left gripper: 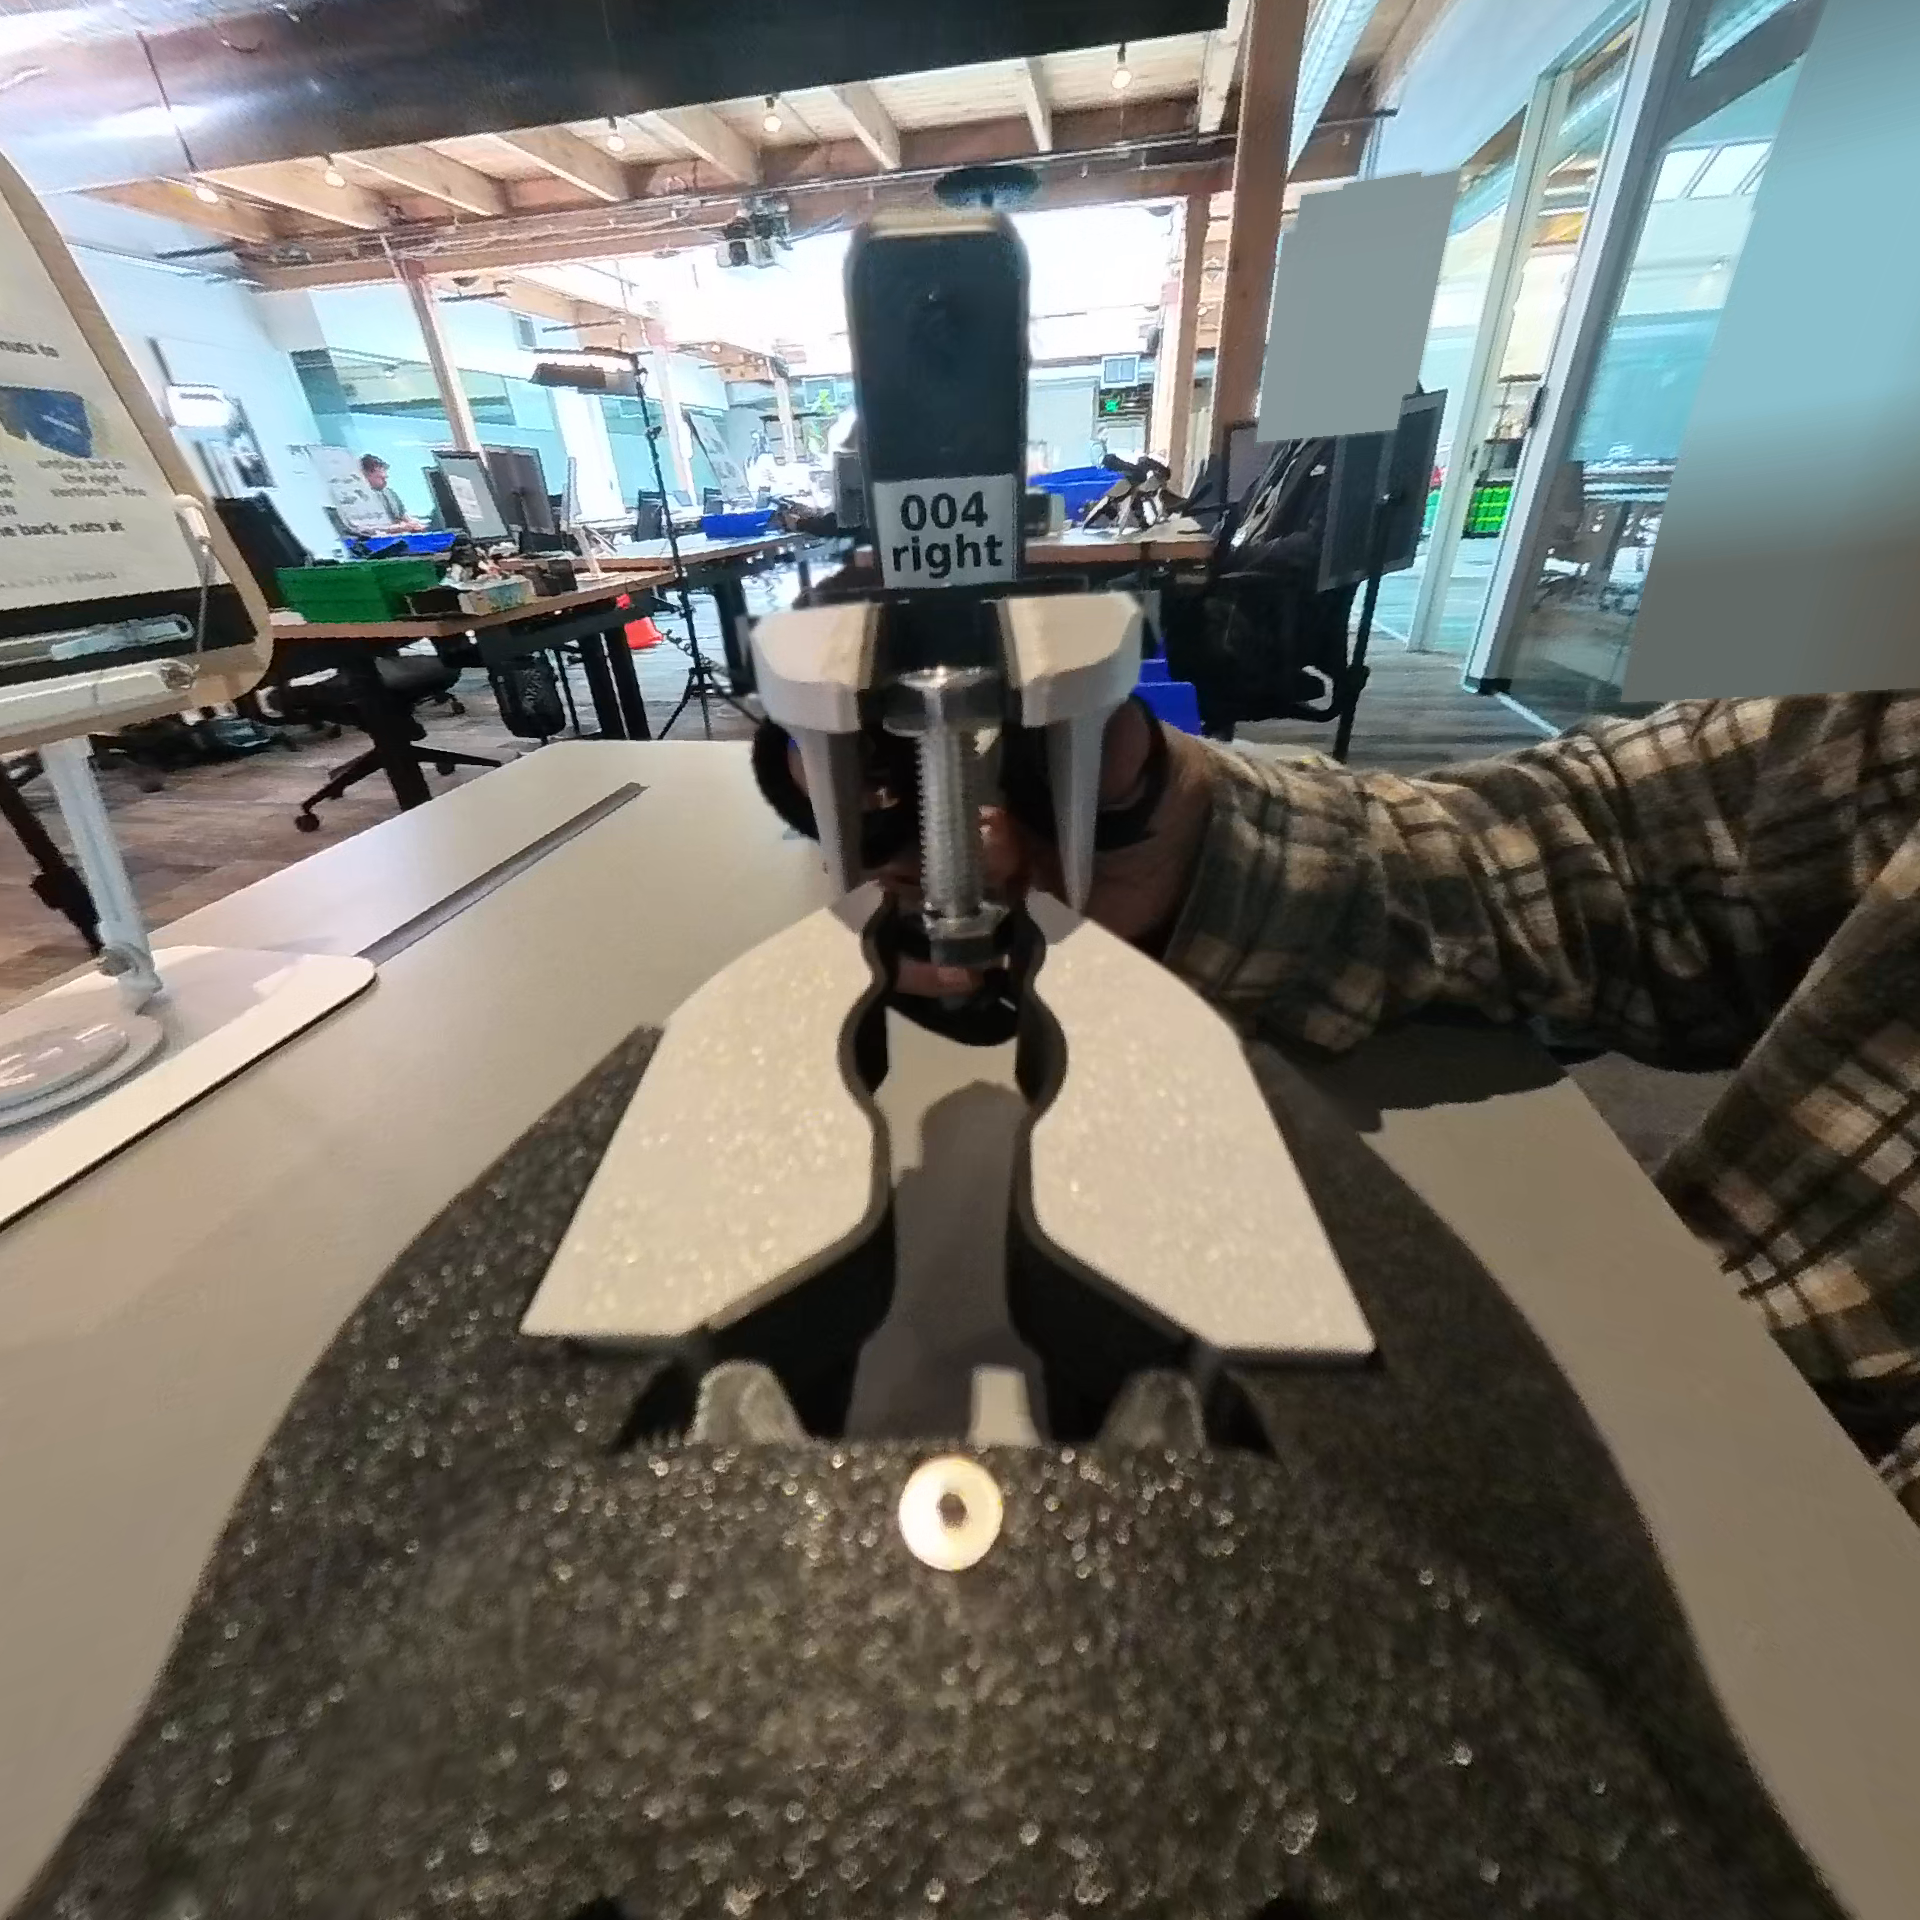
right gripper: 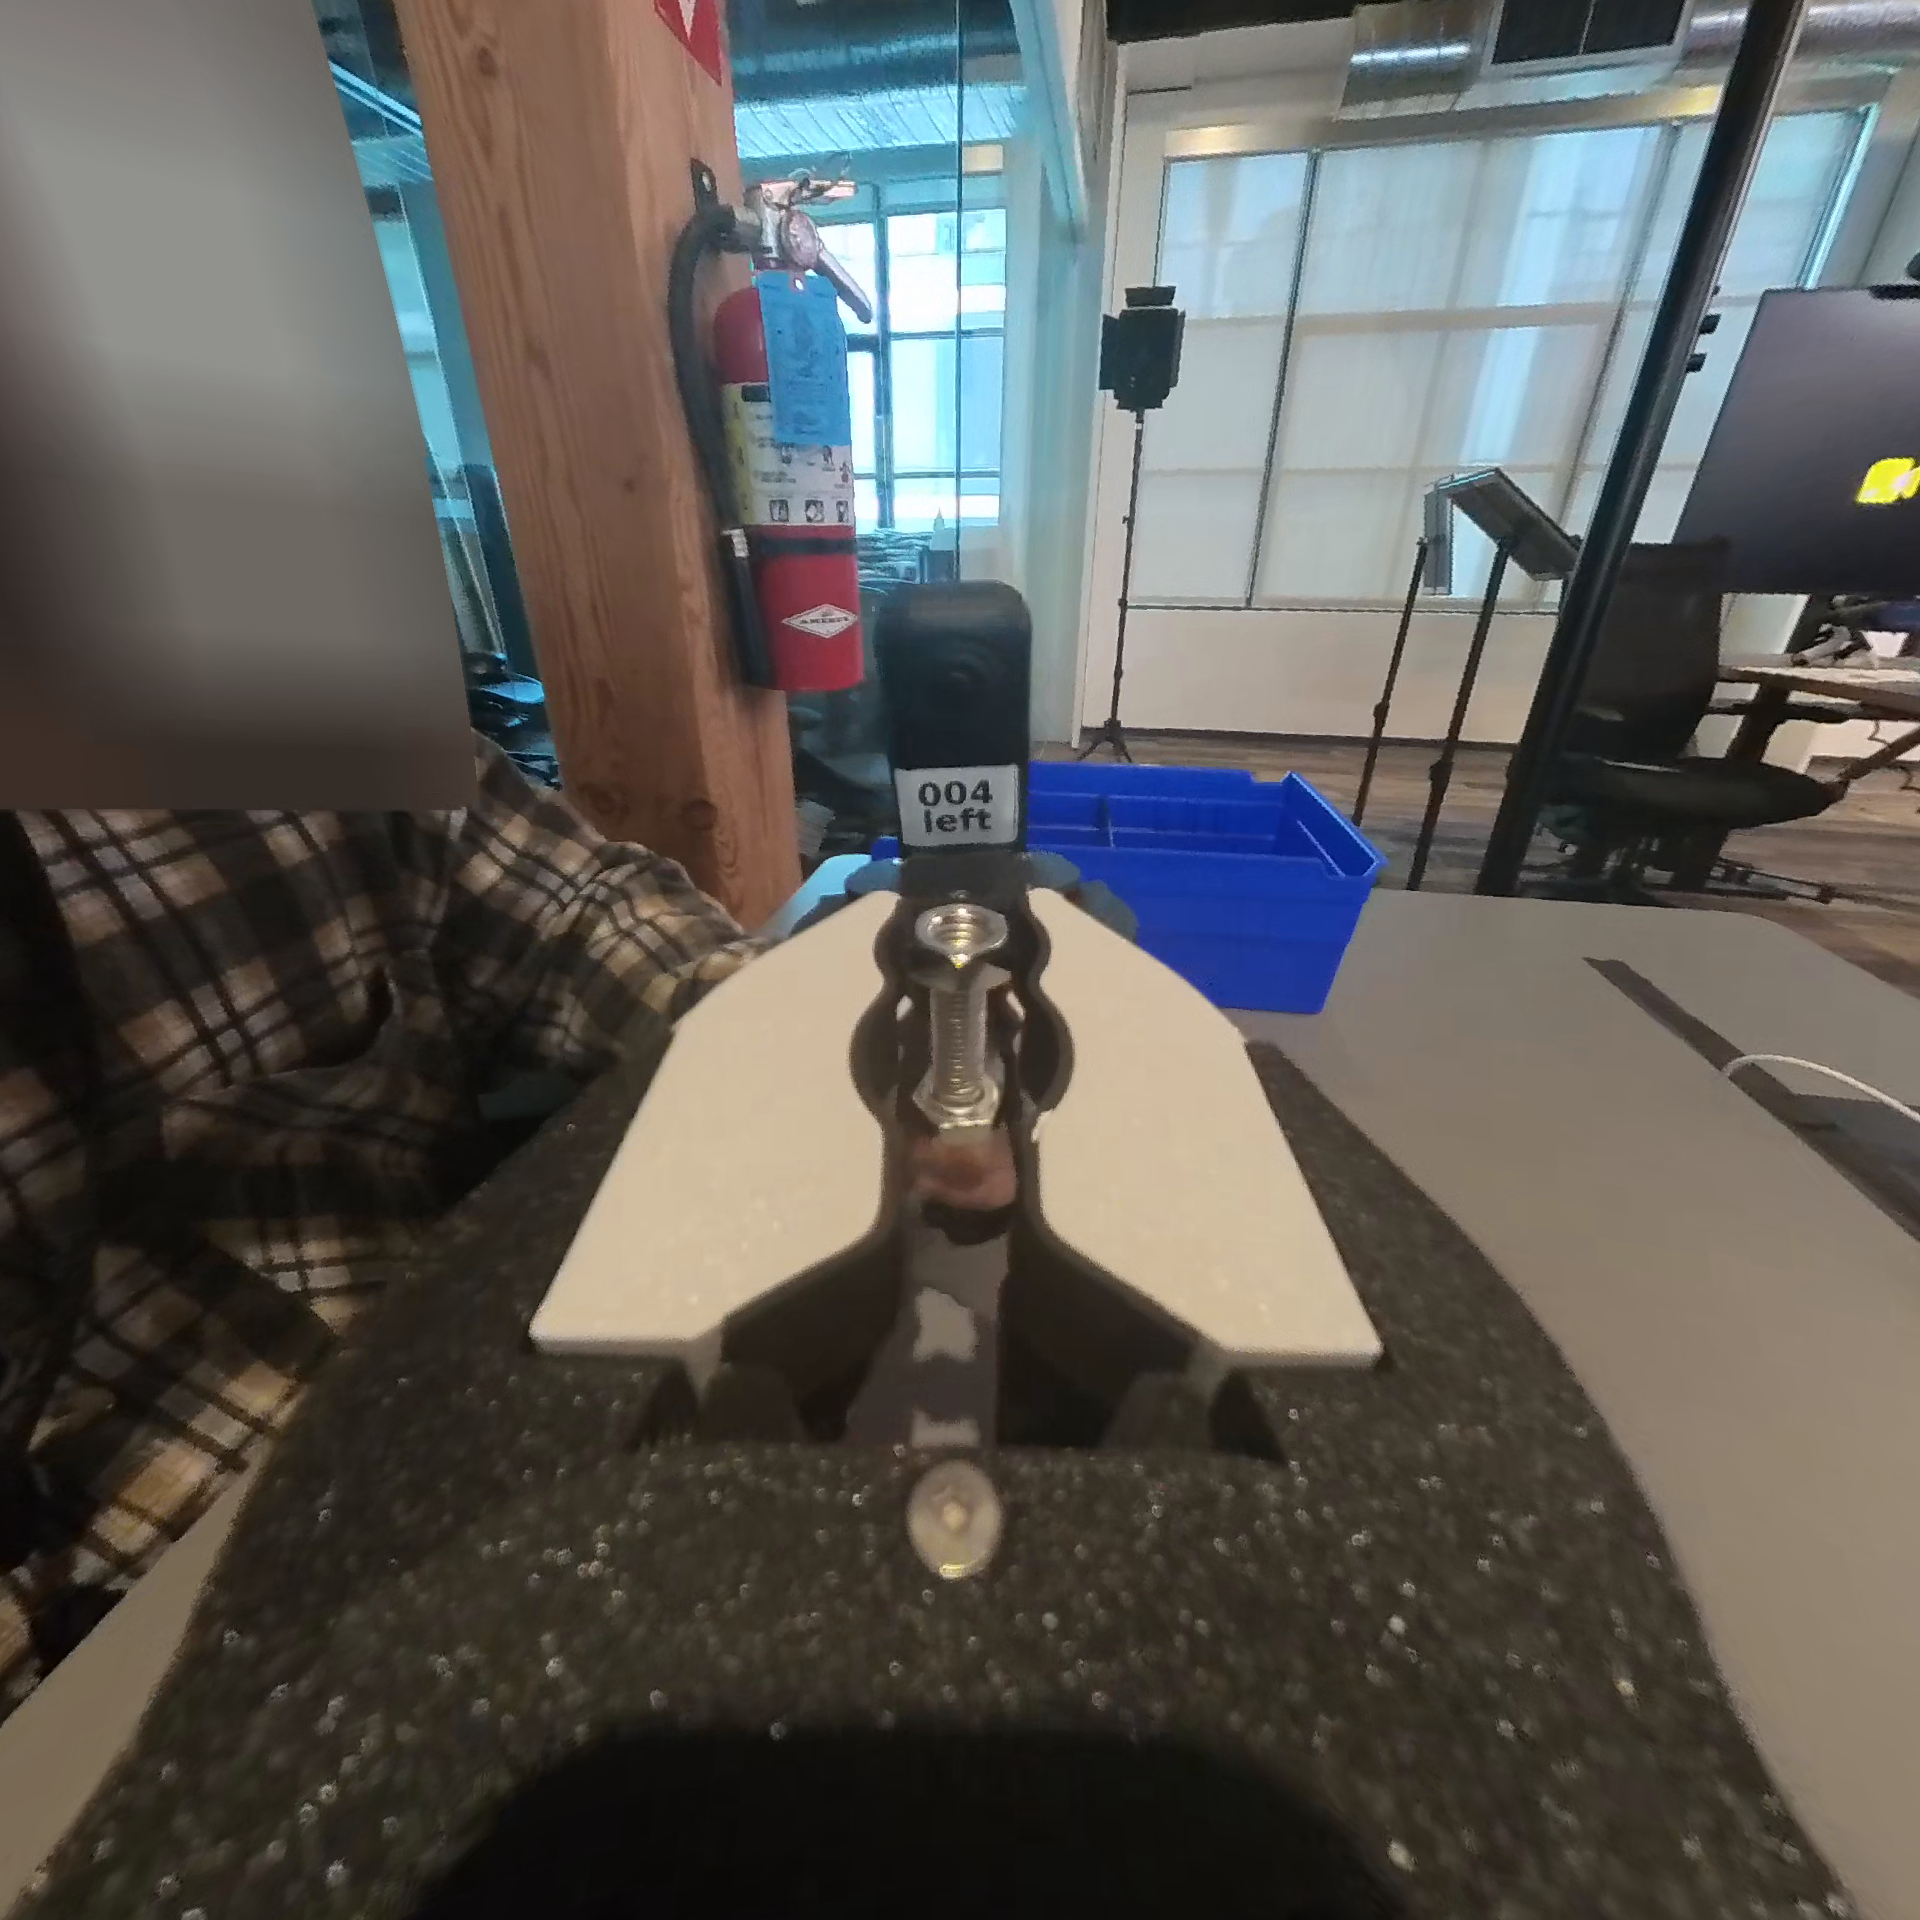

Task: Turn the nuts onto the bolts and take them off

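A: Entry. Right gripper [right gripper: 954, 1117] is clamped on the bolt [right gripper: 953, 1049] at its hex head end, just behind the fingertips. The shank runs straight out forward between the fingers, so the long axis lies along the gripper's own line.

B: And the nut [right gripper: 961, 928]?

A: It sits at the far tip of the thread, ahead of the right fingers. Left gripper [left gripper: 956, 940] is closed on it from the opposite side; in the left wrist view the nut [left gripper: 961, 923] lies right between the left fingertips, with the bolt [left gripper: 951, 800] leading away to the right gripper [left gripper: 943, 717] facing it. All of this is held in the air above the grey table [left gripper: 260, 1195].

B: Which is nearer the nut?

A: Left, in contact. Both tools share one axis, nose to nose, so I judge the turning happens about that line.

B: Unknowns?

A: I cannot tell how many threads are engaged, nor which way the nut is being turned. Pad contact on the nut's flats is hidden. The hands are mostly covered by the tools.
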`<action>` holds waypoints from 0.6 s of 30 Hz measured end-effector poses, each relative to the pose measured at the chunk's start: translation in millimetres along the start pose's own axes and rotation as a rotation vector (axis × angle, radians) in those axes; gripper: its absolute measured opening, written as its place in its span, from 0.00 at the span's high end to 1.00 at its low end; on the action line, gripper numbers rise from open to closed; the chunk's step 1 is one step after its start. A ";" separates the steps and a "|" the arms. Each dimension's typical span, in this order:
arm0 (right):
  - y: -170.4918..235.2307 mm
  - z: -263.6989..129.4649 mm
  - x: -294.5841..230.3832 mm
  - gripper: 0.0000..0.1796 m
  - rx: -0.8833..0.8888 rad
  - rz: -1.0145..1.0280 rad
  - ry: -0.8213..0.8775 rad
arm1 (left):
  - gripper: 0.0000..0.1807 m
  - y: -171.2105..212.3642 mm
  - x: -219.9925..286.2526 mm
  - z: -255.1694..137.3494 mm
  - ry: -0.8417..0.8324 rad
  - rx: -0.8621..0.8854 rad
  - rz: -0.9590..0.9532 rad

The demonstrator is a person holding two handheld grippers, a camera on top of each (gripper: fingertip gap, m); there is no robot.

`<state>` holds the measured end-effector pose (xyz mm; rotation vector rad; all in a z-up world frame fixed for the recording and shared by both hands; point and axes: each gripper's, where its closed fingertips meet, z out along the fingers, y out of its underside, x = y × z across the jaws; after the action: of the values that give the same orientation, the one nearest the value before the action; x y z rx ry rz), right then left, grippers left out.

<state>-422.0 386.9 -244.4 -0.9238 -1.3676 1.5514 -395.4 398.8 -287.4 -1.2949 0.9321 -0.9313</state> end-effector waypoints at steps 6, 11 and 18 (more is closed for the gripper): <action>4.6 -2.2 3.5 0.90 -0.046 0.003 0.024 | 0.89 5.2 -4.2 1.3 -0.034 -0.039 0.016; 5.4 -3.2 4.6 0.90 -0.054 0.002 0.029 | 0.89 6.0 -5.2 1.4 -0.039 -0.044 0.014; 6.2 -3.5 5.8 0.89 -0.053 0.012 0.031 | 0.89 6.3 -5.2 1.6 -0.038 -0.043 0.010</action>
<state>-421.7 393.3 -250.9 -0.9863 -1.3894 1.5106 -395.5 404.5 -293.4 -1.3384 0.9327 -0.8800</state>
